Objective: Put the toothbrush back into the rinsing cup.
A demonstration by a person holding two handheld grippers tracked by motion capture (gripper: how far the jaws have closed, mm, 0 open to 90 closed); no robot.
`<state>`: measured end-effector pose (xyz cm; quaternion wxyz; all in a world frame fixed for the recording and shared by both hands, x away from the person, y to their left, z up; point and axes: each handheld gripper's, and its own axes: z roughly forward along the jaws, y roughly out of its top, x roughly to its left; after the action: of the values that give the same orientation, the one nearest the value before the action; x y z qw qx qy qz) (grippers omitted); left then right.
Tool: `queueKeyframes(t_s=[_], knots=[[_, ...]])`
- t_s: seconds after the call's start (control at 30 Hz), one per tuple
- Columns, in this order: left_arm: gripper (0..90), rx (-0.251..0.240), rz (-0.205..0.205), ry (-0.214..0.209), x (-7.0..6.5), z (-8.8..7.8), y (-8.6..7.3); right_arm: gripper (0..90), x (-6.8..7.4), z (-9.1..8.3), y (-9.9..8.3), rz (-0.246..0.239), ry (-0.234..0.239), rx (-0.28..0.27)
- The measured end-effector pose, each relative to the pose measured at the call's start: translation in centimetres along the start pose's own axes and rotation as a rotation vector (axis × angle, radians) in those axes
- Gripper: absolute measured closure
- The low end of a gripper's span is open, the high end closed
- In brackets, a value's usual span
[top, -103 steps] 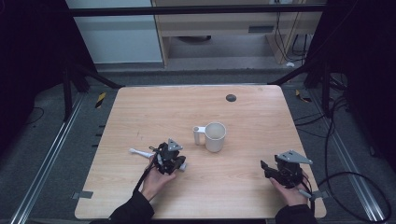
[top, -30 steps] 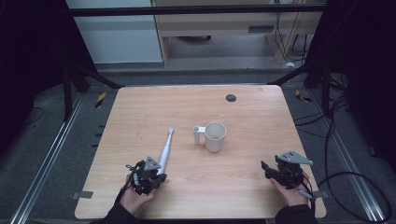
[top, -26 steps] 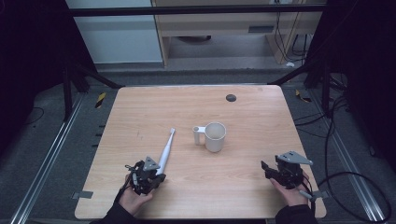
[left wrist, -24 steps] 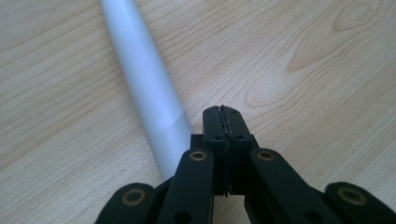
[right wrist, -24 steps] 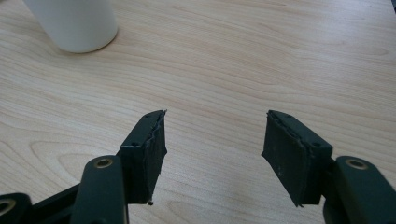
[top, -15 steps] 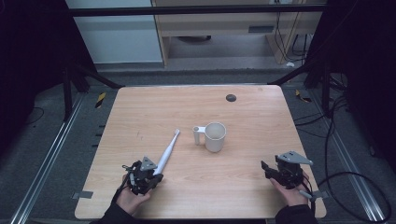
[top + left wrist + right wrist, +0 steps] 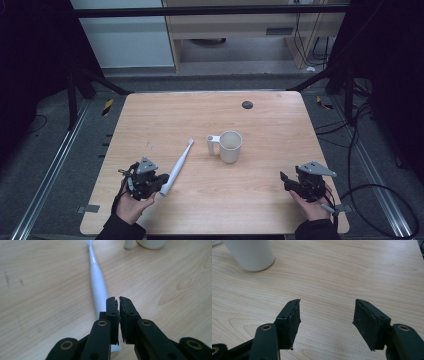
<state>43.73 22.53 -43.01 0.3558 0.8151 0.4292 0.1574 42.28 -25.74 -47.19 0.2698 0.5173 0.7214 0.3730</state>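
Two tools sit near the worktop's near edge, one toward each near corner. The left tool (image 7: 161, 183) hovers over the thick butt end of a white electric toothbrush (image 7: 177, 167), which lies flat on the worktop (image 7: 270, 125) left of centre. The toothbrush's long axis runs on a diagonal: the butt lies toward the near left corner, and the slim neck and brush head point away toward the far edge and slightly right, ending just short of the white mug (image 7: 229, 146). In the left gripper view, the toothbrush (image 7: 98, 287) runs straight away from the tool (image 7: 118, 300), whose jaws have just been opening; a thin slit shows between them with nothing in it, and the handle passes beneath them, so the toothbrush is released. The mug stands upright near the worktop's middle, its handle turned to the left. The right tool (image 7: 325, 302) is released as well, its jaws wide apart over bare wood, well apart from the mug (image 7: 249, 253).
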Motion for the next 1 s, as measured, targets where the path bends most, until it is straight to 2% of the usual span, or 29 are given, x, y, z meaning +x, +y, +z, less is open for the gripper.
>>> queueKeyframes(t_s=[0.1, 0.23, 0.4, 0.5, 0.6, 0.7, 0.9, 1.0], knots=[[80.5, -0.002, -0.009, 0.023, 0.7, -0.1, 0.9, 37.7, 0.0, -0.1, 0.1, 0.003, -0.003, 0.001], [73.8, 0.016, -0.018, 0.029, 1.6, 0.0, 2.1, 37.7, -0.1, -0.1, 0.1, 0.003, -0.002, 0.003], [65.1, 0.001, -0.030, 0.041, 2.3, 0.0, 3.5, 37.6, -0.1, 0.0, 0.1, 0.002, -0.006, 0.003], [58.9, 0.008, -0.036, 0.038, 2.6, 0.1, 4.1, 37.5, -0.1, 0.1, 0.0, 0.004, -0.007, 0.004], [55.9, -0.002, -0.037, 0.044, 2.9, 0.2, 4.7, 37.5, -0.2, 0.1, 0.0, 0.004, -0.006, 0.005], [51.6, 0.036, -0.035, 0.039, 3.3, 0.7, 5.5, 37.4, -0.2, 0.2, 0.0, 0.001, -0.004, 0.009], [48.9, 0.064, -0.025, 0.031, 3.6, 1.8, 6.5, 37.3, -0.3, 0.2, 0.0, 0.004, -0.002, 0.012], [47.4, 0.090, -0.012, 0.042, 3.7, 2.5, 6.9, 37.2, -0.4, 0.3, -0.1, 0.000, 0.002, 0.017]])
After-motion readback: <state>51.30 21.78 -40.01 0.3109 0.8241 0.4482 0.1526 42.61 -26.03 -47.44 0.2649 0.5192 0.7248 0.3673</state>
